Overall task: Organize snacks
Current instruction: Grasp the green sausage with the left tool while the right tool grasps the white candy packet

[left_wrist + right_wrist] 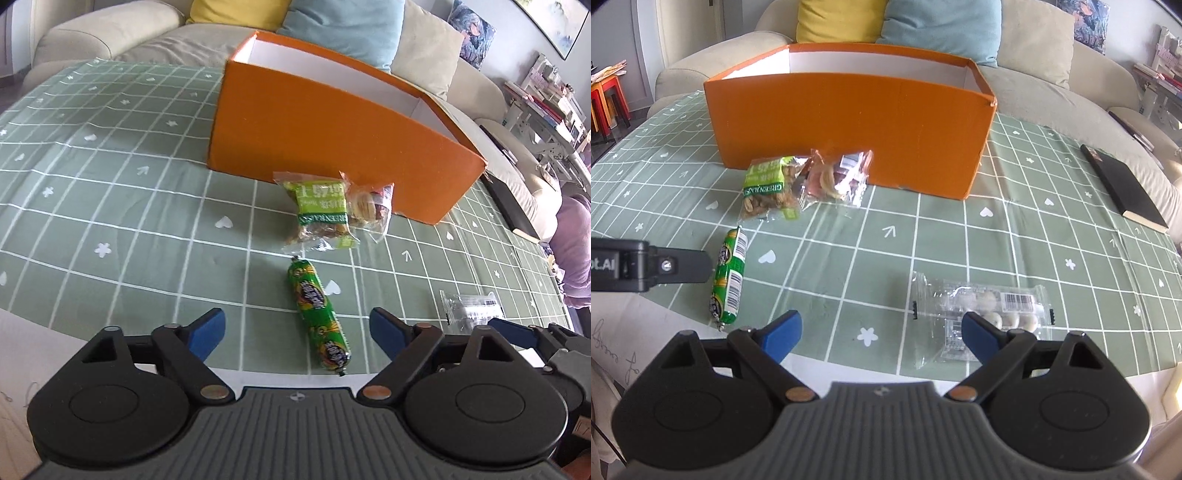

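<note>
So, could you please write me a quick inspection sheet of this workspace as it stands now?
Surface: green checked tablecloth, flat.
Job's things: orange box open; green sausage stick, green nut packet and clear pastry packet lie in front of it; clear packet of white balls lies nearer, to the right.
Clutter: black notebook at the table's right edge.
Grippers: left tool open over the sausage stick; right tool open, beside the clear packet of white balls.
Cables: nothing seen.
Surroundings: beige sofa with cushions behind.

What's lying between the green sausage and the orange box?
Two packets, seen in both views: a green nut packet and a clear snack packet, between green sausage and orange cardboard box.
</note>
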Tool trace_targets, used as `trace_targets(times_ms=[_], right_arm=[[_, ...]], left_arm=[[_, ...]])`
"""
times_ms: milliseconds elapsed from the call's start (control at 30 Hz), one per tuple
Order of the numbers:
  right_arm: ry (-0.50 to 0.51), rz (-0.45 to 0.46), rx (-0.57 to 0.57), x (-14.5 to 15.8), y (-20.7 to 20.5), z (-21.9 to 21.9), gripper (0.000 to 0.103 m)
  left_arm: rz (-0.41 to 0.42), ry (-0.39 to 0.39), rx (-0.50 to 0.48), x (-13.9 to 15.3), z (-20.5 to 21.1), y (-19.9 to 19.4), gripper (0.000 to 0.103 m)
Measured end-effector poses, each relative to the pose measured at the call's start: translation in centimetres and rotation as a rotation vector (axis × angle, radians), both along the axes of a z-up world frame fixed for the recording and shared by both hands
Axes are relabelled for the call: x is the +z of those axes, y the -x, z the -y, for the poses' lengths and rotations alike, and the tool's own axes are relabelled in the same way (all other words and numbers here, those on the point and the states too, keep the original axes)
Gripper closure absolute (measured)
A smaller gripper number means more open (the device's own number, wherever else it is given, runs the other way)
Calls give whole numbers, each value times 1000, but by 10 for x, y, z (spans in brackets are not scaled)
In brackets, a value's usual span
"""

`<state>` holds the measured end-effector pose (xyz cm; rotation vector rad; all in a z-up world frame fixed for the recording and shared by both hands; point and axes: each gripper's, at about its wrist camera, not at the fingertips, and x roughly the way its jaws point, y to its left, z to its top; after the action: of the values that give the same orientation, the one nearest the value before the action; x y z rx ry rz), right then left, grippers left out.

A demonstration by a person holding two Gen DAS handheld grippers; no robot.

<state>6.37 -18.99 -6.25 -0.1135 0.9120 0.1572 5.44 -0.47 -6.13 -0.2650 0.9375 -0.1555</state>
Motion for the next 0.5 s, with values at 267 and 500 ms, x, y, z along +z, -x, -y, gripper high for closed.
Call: trace_targets(times_ms=[267,500], right_arm=[[12,31,-9,2,3,3,13],[19,11,-145,0,-4,23,13]], left_arm=[[-45,-42,-6,-17,20,-16,24],[-30,-84,-27,-16,25,-20,53]])
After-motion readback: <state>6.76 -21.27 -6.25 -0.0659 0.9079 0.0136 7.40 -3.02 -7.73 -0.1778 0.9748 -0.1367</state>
